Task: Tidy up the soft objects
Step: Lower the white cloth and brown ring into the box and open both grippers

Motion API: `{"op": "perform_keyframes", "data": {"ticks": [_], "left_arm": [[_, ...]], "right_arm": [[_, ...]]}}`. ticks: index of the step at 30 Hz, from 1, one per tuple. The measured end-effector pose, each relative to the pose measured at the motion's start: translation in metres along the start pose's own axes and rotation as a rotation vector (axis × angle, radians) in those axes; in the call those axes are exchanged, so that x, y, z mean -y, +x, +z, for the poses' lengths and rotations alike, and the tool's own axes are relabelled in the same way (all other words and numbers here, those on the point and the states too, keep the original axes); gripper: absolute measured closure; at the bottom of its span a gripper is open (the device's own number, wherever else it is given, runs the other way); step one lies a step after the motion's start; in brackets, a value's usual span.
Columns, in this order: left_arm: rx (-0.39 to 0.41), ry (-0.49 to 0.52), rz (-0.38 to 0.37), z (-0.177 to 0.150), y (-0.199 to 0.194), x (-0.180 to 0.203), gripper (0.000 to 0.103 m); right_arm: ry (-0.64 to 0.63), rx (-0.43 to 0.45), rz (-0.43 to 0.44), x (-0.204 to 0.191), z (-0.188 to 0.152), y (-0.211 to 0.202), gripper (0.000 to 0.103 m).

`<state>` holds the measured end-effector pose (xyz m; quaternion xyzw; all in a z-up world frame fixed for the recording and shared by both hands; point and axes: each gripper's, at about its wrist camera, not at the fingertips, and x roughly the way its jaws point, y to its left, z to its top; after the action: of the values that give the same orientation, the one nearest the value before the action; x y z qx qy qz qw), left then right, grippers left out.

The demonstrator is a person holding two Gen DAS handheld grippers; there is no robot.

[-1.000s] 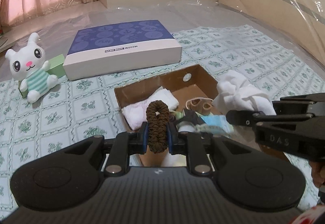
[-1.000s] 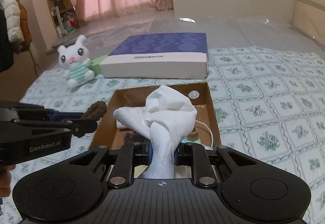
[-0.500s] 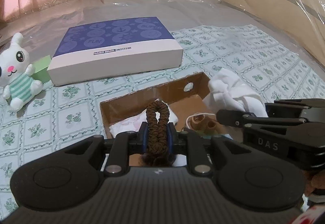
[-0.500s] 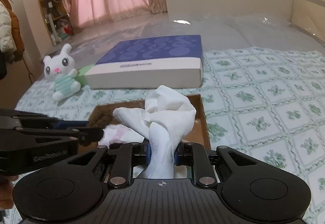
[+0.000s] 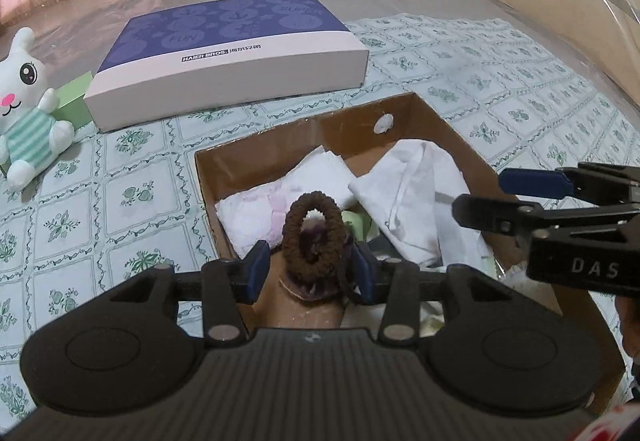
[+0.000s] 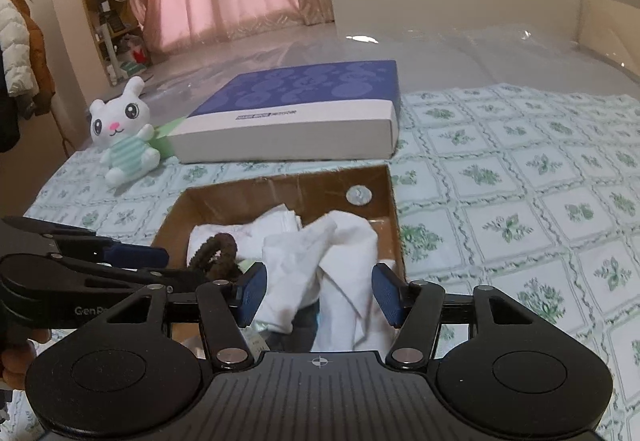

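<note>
An open cardboard box [image 5: 280, 145] [image 6: 224, 197] lies on the patterned bedspread. My left gripper [image 5: 310, 269] is open over the box; a brown braided hair tie [image 5: 314, 231] sits loose between its fingers, on the box's contents. My right gripper [image 6: 318, 291] is open over a crumpled white cloth [image 6: 340, 257] [image 5: 416, 197] that lies in the box. The hair tie [image 6: 214, 251] also shows in the right wrist view, beside the left gripper's fingers [image 6: 136, 253]. Folded white and pink cloths [image 5: 280, 197] lie at the box's back left.
A flat blue and white gift box [image 5: 228, 53] [image 6: 296, 113] lies behind the cardboard box. A white plush rabbit [image 5: 28, 109] [image 6: 124, 133] leans on a green block [image 5: 74, 103] at the left. Clear plastic covers the bed's far part.
Both grippers opened over the box. The hair tie dropped from the left gripper and the white cloth from the right one; both now lie in the box.
</note>
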<state>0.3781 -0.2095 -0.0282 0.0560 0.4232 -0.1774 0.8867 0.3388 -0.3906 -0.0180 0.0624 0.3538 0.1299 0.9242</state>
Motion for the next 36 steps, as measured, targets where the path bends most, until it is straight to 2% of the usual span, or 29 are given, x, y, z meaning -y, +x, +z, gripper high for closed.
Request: {"op": "perform_keyframes", "data": {"ticks": [9,19,28,36], "left_arm": [[0.003,0.002,-0.005,-0.006,-0.011,0.0,0.061],[0.034,0.004,-0.014,-0.013,-0.039,0.003,0.059],[0.074,-0.002,-0.026,-0.02,-0.075,0.006,0.054],[0.121,-0.014,-0.028,-0.033,-0.117,0.004,0.049]], "right_arm": [[0.035,0.0,0.005,0.001,-0.007,-0.016,0.045],[0.057,0.033,0.015,-0.008,-0.01,-0.044,0.043],[0.074,0.081,0.022,-0.022,-0.013,-0.076,0.035],[0.115,0.135,0.028,-0.039,-0.031,-0.116,0.029]]}}
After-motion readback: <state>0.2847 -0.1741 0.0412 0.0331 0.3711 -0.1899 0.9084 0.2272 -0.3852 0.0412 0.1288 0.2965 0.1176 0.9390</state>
